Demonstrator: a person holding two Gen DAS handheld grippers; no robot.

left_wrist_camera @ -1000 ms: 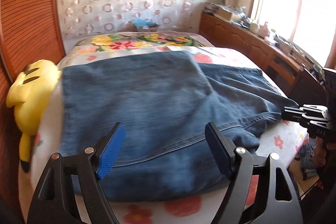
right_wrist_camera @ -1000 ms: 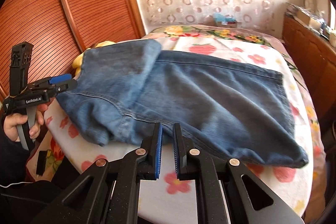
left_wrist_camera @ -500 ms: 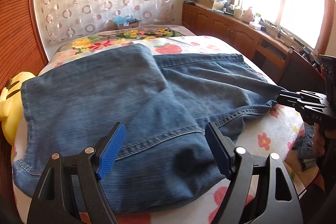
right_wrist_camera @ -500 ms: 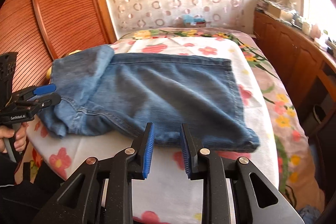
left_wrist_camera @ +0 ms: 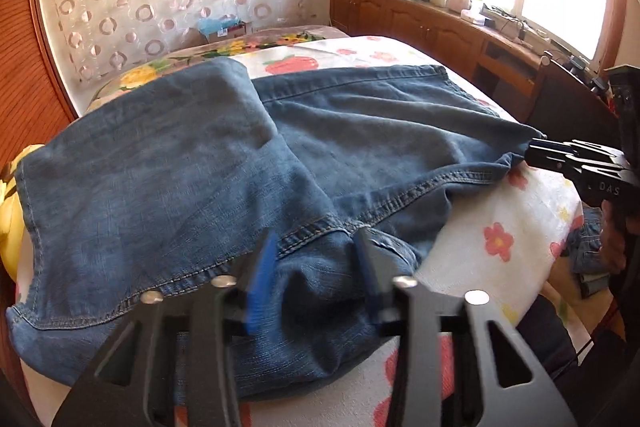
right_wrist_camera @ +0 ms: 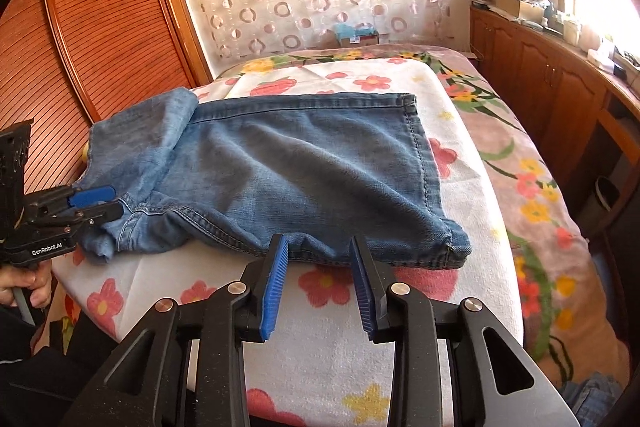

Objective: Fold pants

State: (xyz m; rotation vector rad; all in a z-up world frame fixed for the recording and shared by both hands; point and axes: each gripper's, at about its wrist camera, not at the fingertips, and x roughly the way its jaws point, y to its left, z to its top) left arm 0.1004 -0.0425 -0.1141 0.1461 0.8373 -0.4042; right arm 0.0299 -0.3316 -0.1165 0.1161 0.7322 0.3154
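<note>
**Left wrist view.** The pants [left_wrist_camera: 180, 187] lie flat on the bed [left_wrist_camera: 520, 219], directly under and ahead of the left tool [left_wrist_camera: 316, 243]. The tool's two fingers straddle a raised ridge of denim where a stitched seam crosses. Its jaws have just been closing and now stand narrow, with cloth between them. The fingers are blurred, so it cannot be told whether the pads press the cloth. The tool points steeply down at the near edge of the garment. The material is mid-blue denim with orange double stitching, and one section is folded over the other at the left. The bed sheet is white with a red and yellow flower print. At the right edge the right tool [left_wrist_camera: 534, 147] meets the garment's far corner, with a hand [left_wrist_camera: 614, 243] on its grip. A yellow plush toy [left_wrist_camera: 8, 195] shows at the left margin.

**Right wrist view.** The right tool [right_wrist_camera: 318, 243] angles down at the near long edge of the pants [right_wrist_camera: 300, 163]. Its jaws have just been opening. The ribbed blue pads [right_wrist_camera: 276, 287] stand apart, with the denim edge at the tips and not pinched. The hemmed end lies to the right on the bed [right_wrist_camera: 400, 327]. At the left, the left tool [right_wrist_camera: 114, 203] reaches the bunched end, gripped by a hand [right_wrist_camera: 24, 287].
</note>
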